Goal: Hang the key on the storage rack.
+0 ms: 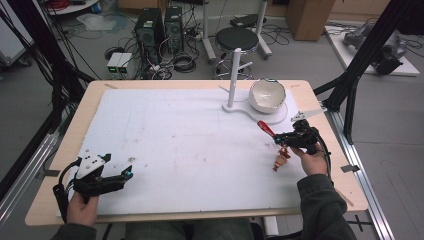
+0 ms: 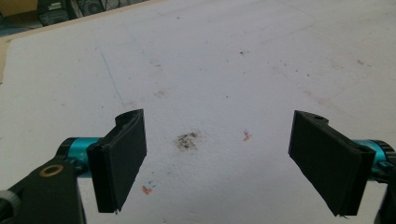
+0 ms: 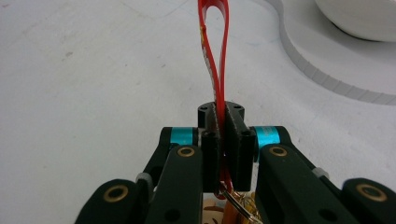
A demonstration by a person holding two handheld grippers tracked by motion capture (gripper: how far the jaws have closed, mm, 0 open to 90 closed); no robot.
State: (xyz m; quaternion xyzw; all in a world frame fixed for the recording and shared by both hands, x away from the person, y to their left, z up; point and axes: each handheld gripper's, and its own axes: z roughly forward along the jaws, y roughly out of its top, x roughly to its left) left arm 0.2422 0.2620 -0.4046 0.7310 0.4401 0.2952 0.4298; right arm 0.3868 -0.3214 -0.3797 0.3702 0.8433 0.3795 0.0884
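A red strap loop [image 1: 265,128] [image 3: 214,42] sticks out forward from my right gripper [image 1: 281,137] [image 3: 220,112], which is shut on it at the right of the white mat [image 1: 175,135]. A small figure charm [image 1: 281,159] on a metal ring dangles below the jaws. Just ahead stands a white peg stand [image 1: 233,70] on a curved flat base [image 1: 272,119] [image 3: 327,60], with a white bowl [image 1: 267,95] [image 3: 359,18] resting on that base. My left gripper [image 1: 125,173] [image 2: 224,149] rests at the mat's near left corner, open, with nothing but stained mat between its pads [image 2: 122,154].
The wooden table edge [image 1: 330,145] runs close to the right of my right hand. A black frame post [image 1: 357,70] rises past the table's far right corner. A stool [image 1: 236,40] and computer towers [image 1: 150,30] stand on the floor beyond.
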